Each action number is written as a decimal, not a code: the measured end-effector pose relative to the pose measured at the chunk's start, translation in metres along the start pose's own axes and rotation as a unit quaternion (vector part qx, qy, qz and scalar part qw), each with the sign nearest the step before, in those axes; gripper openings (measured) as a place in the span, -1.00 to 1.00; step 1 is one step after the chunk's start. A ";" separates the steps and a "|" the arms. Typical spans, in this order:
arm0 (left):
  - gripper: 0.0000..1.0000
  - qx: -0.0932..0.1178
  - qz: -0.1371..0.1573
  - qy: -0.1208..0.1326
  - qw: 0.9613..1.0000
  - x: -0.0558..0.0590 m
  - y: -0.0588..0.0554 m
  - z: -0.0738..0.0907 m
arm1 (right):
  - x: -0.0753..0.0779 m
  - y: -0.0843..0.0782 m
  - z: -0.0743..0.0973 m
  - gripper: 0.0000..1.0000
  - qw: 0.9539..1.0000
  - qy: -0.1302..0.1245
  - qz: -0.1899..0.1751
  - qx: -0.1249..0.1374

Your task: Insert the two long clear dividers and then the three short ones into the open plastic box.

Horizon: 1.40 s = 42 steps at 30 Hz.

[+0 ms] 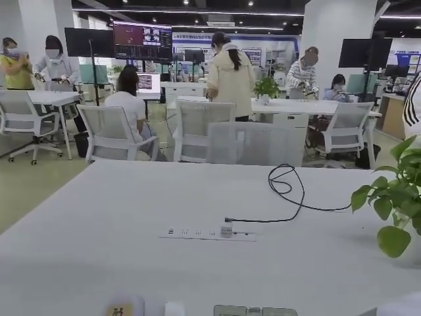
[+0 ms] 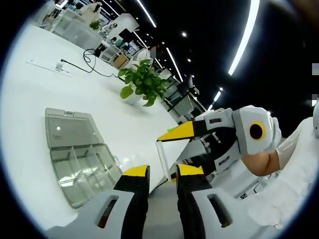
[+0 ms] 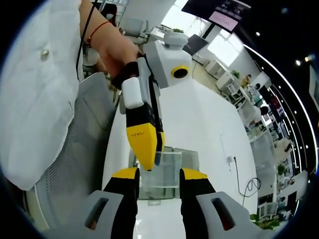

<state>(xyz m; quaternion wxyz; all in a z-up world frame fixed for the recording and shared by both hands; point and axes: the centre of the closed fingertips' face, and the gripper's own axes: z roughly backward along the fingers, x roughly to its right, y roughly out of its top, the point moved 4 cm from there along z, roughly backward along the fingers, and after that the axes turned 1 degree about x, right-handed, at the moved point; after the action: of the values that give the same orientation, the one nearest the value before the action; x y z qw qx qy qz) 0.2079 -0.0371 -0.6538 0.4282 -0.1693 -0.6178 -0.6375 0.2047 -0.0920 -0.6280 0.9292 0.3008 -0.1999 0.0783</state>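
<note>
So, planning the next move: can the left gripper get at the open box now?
Probably yes: the open box lies on the table ahead of the left gripper, with nothing between.

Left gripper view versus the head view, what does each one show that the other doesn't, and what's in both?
Left gripper view: the compartments of the open plastic box, the clear divider and the right gripper next to it. Head view: a large screen on a stand. Both: the white table, power strip, black cable and plant.
</note>
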 end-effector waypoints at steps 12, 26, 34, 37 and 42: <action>-0.92 -0.006 0.010 -0.010 1.000 0.002 -0.004 -0.001 | -0.004 0.002 0.000 -0.34 1.000 0.003 0.008 -0.005; -1.00 0.000 0.017 -0.007 1.000 0.003 -0.006 -0.001 | -0.006 0.002 0.000 -0.33 1.000 -0.001 0.009 -0.006; -1.00 -0.018 -0.094 0.002 0.995 -0.001 -0.010 0.005 | 0.007 0.013 0.013 -0.27 0.995 0.029 -0.072 0.057; -1.00 -0.020 -0.172 -0.013 0.985 0.005 -0.012 0.007 | 0.013 0.012 0.020 -0.41 0.989 0.066 -0.109 0.080; -1.00 -0.032 -0.242 -0.054 0.968 0.021 -0.019 0.011 | 0.013 0.016 0.028 -0.58 0.970 0.159 -0.146 0.111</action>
<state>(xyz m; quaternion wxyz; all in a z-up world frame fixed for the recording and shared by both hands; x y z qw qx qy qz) 0.1782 -0.0360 -0.6485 0.2221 -0.0625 -0.6418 -0.7313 0.2034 -0.0959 -0.5932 0.9111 0.4120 0.0062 0.0099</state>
